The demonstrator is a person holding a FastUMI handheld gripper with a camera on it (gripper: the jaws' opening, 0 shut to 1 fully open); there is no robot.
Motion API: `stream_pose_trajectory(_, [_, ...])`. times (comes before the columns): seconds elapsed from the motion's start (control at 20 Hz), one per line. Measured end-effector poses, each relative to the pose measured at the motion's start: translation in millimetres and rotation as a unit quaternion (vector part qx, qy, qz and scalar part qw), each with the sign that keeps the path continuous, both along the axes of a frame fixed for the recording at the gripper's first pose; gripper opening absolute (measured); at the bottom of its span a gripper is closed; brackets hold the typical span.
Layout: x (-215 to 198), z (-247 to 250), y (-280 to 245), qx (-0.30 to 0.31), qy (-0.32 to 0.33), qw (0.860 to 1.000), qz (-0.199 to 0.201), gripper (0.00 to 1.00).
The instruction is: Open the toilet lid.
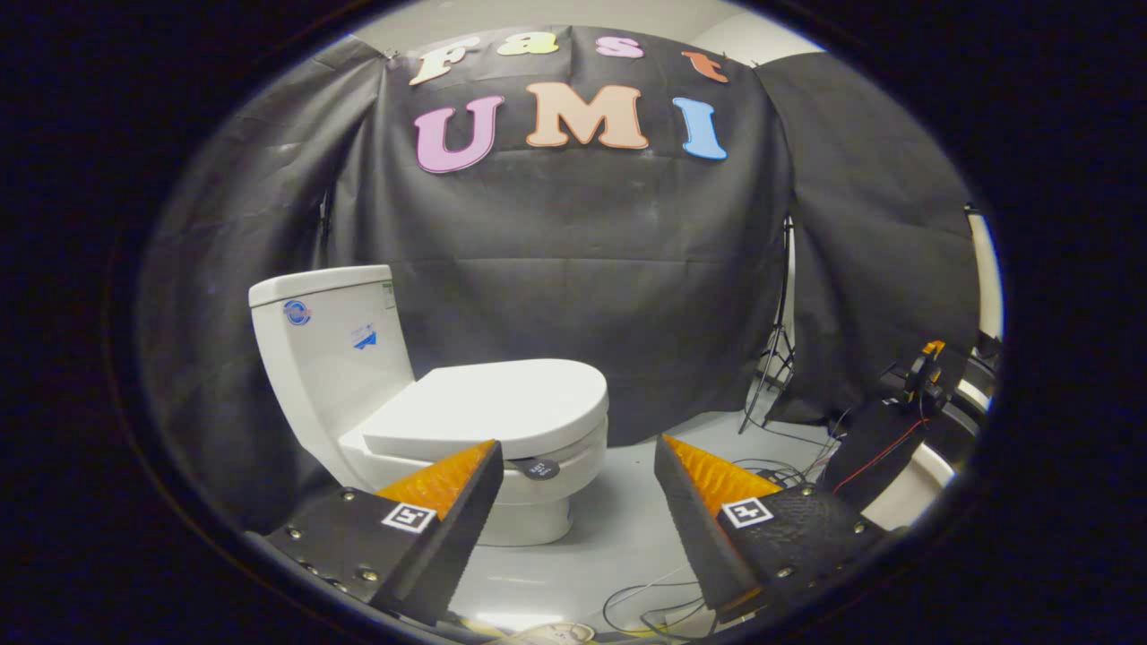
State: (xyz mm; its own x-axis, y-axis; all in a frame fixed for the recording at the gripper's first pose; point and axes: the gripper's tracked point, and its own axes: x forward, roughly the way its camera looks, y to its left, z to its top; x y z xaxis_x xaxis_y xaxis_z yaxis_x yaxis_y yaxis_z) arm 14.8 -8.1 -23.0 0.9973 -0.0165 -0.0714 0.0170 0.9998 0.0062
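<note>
The gripper (578,466) is held open, nothing between its ridged orange fingers (444,479). Beyond them, the smooth white toilet lid (493,408) is shut; cables (654,596) are strewn across the grey floor (618,528).

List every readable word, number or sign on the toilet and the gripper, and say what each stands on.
Tank: round blue sticker and blue sticker, too small to read.
Dark tag under the lid: white marks, blurred.
Open gripper, fingers short of the lid: square code markers, no words.
</note>
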Motion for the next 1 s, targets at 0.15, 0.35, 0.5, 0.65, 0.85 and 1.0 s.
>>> stream_pose_trajectory(0.15, [1, -2, 0, 0.000, 0.003, 1.000, 0.000, 1.00])
stream_pose_trajectory(0.35, [5, -6, 0, 0.000, 0.011, 1.000, 0.000, 1.00])
stream_pose_trajectory(0.5, [15, -14, -4, 0.000, 0.028, 1.000, -0.011, 0.99])
stream_pose_trajectory(0.65, [28, -28, 3, -0.005, 0.057, 0.998, -0.007, 0.98])
stream_pose_trajectory(0.85, [57, -39, 19, 0.022, 0.073, 0.997, 0.007, 0.98])
stream_pose_trajectory(1.0, [74, -44, 43, 0.068, 0.061, 0.995, 0.028, 0.98])
